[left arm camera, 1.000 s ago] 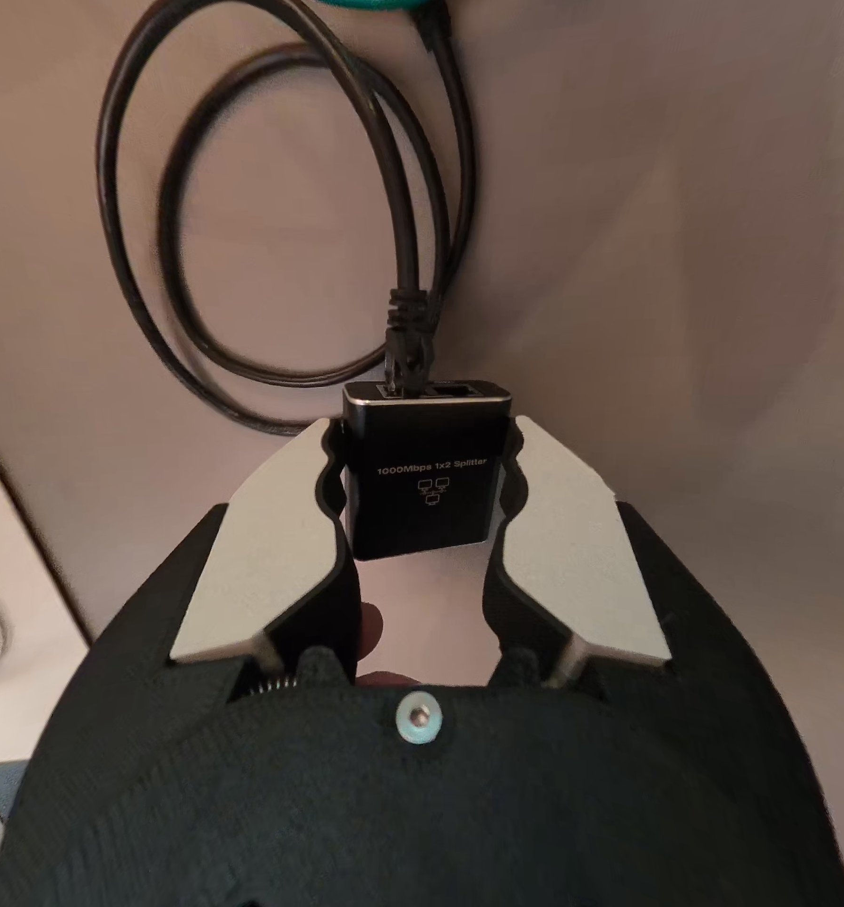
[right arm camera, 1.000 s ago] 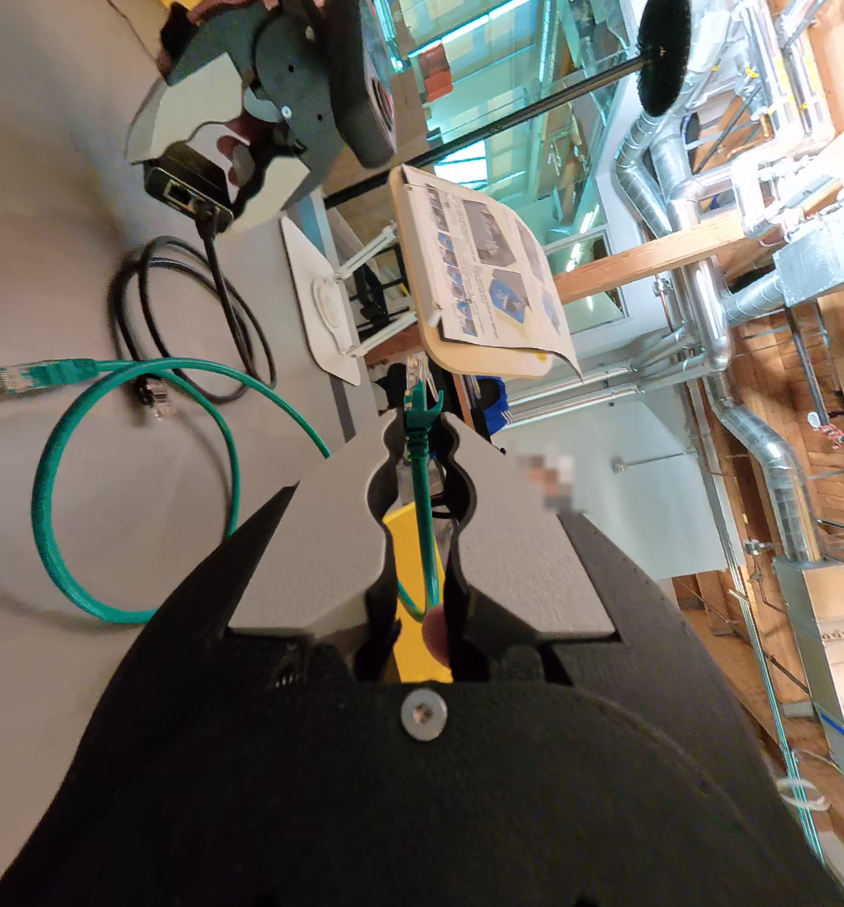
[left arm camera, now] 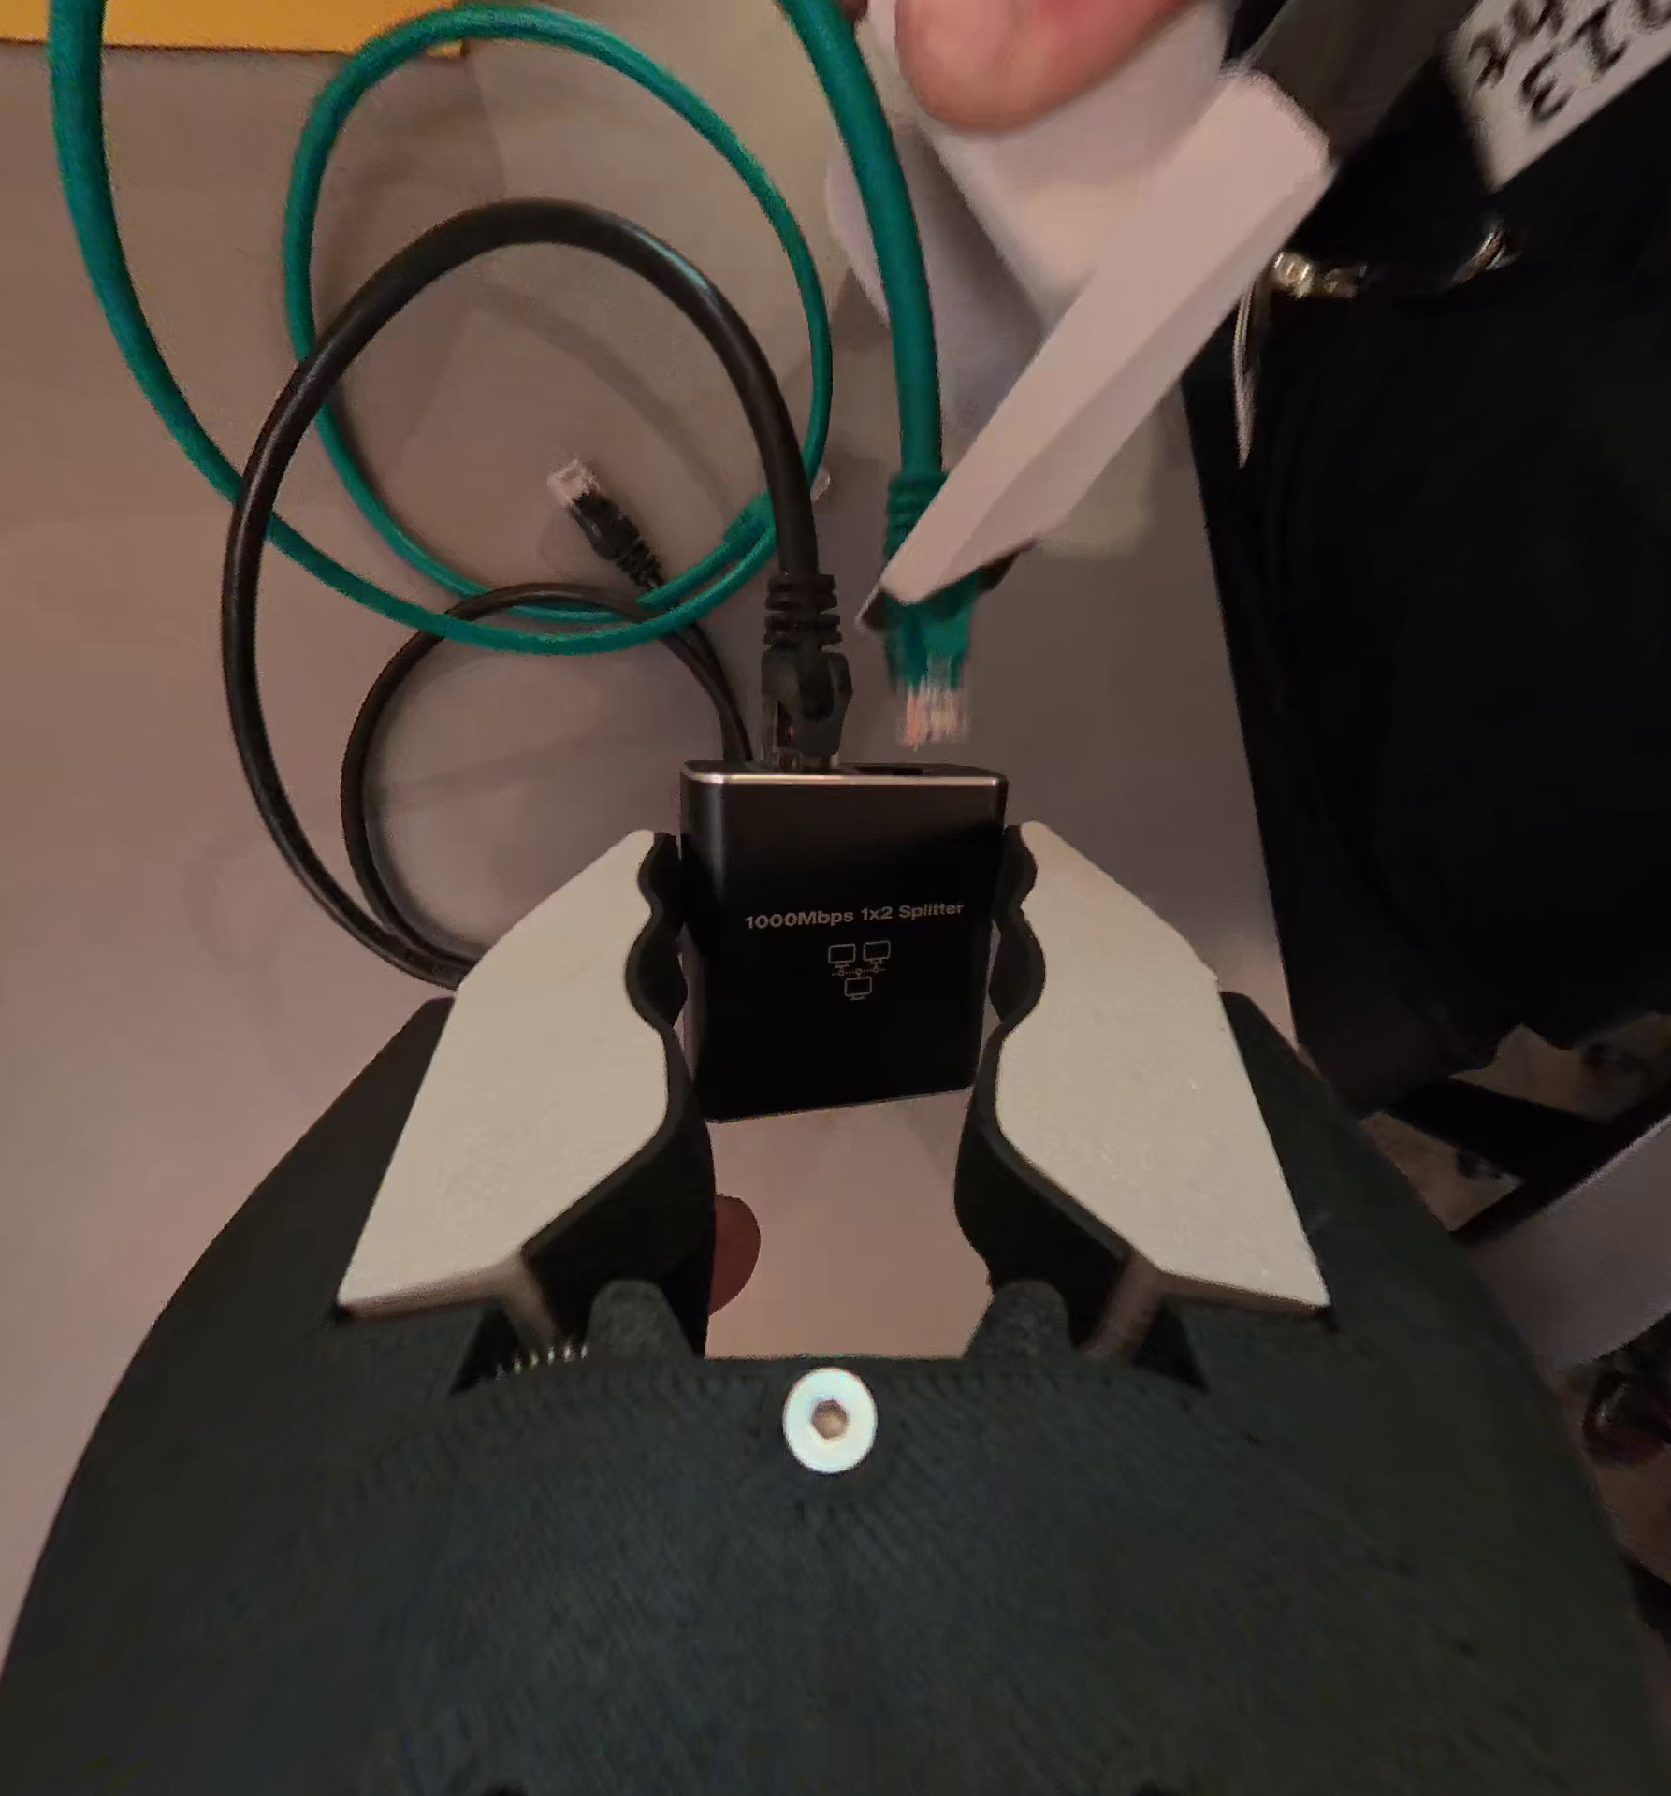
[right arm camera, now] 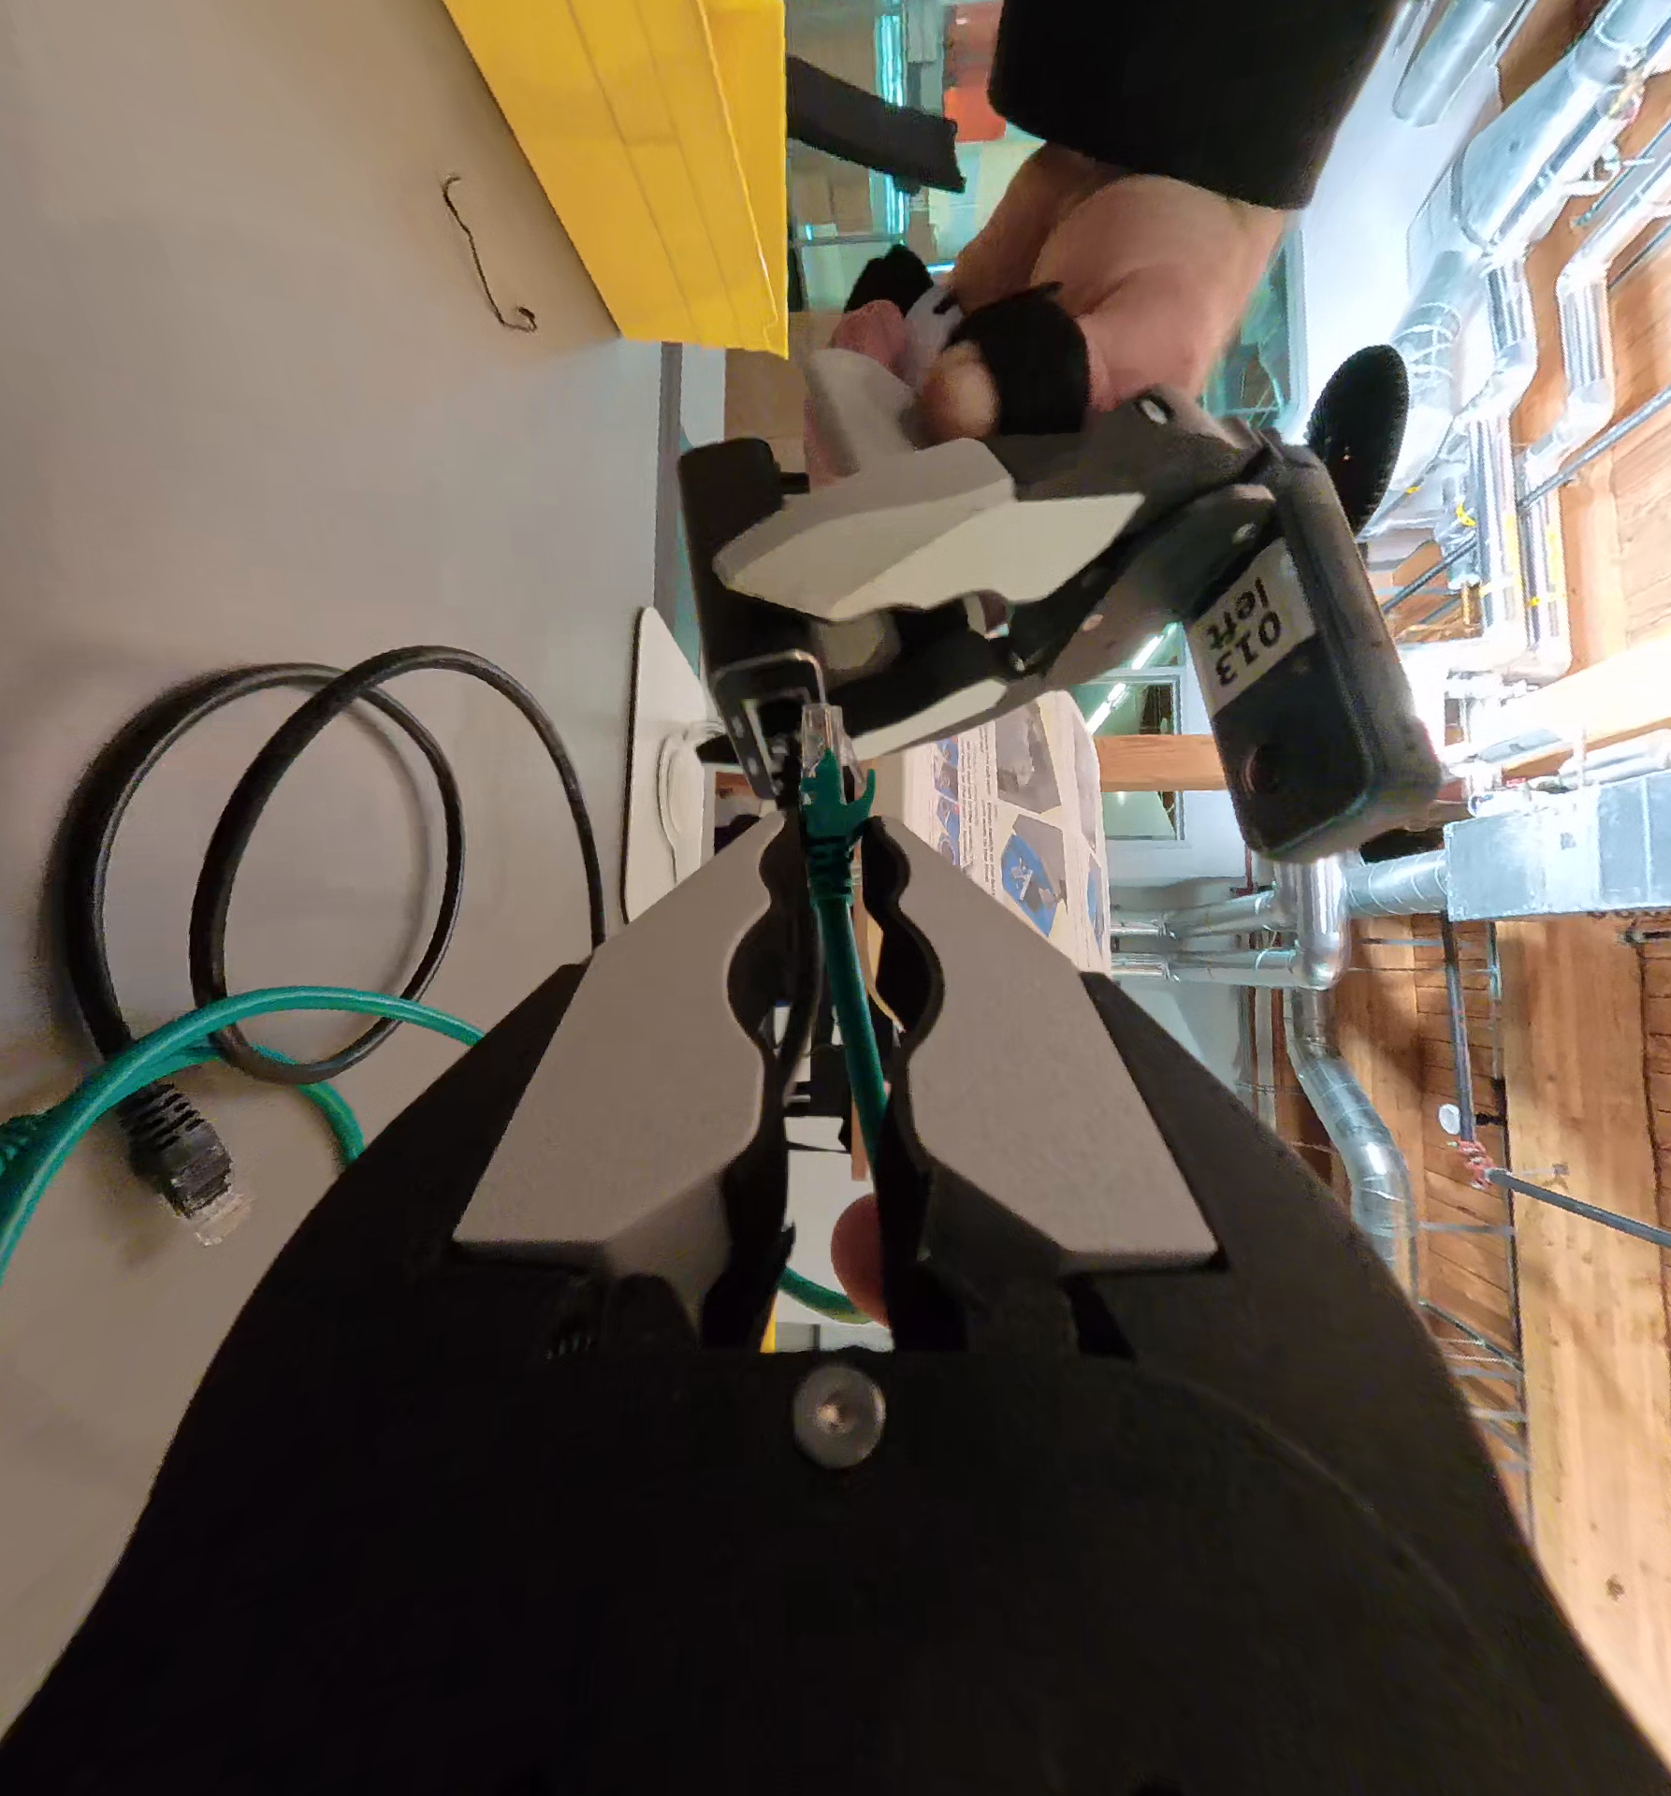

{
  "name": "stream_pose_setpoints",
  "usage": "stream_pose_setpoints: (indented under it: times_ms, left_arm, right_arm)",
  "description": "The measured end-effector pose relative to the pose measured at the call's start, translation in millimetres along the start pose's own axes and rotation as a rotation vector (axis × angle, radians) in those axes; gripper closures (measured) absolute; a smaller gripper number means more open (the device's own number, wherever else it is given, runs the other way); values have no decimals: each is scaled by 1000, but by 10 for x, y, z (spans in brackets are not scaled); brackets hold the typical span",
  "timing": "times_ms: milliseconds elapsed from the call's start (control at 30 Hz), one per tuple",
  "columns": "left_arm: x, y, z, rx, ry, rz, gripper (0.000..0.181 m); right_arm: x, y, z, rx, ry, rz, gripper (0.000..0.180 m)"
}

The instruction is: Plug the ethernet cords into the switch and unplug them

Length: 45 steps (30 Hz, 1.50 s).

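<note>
Switch [left arm camera: 841,933], a small black box, is clamped across its two side faces by the left gripper [left arm camera: 836,875] and held off the grey table [left arm camera: 132,923], with its port edge pointing away from that gripper. Two ports sit side by side on that edge. A black cord [left arm camera: 521,233] is already plugged into the left one; the right port [left arm camera: 895,773] is open. The right gripper [right arm camera: 827,836] is closed on the green cord [right arm camera: 836,875] just behind its boot, so the clear plug [left arm camera: 929,695] sticks out past the fingertips. In the left wrist view the plug hangs just short of the open port, a little to its right, and it looks slightly tilted against the port's axis. Its long axis runs roughly in line with the switch, tip toward the port. Motion blur hides which way the latch tab faces. The right gripper is the one that must travel; the left only braces. The next move likely calls for a small shift toward the black plug [left arm camera: 802,680], squaring up, then a straight push in. Room is tight on that side, since the black plug's boot stands right beside the open port. Loops of both cords lie slack on the table beyond, with the black cord's free end [right arm camera: 185,1171] among them, so nothing seems to pull on the green cord. A yellow bin [right arm camera: 676,165] stands well apart at the table's far edge.
</note>
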<state>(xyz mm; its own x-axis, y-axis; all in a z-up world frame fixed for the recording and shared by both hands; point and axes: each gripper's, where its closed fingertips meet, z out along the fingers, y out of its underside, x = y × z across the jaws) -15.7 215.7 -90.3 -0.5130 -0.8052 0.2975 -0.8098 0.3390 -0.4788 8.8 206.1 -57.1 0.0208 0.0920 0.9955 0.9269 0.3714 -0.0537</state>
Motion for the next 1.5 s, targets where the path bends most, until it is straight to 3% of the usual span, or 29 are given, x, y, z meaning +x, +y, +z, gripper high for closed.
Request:
stream_pose_setpoints:
  times_ms: [433, 1500]
  left_arm:
    - [-13, -136, 57, 23, 59, -42, 120]
    - [-60, 28, 519, 31, 38, -59, 121]
  right_arm:
    - [-85, 103, -27, -7, -13, -77, 170]
    - [-477, 50, 0, 30, -132, -81, 171]
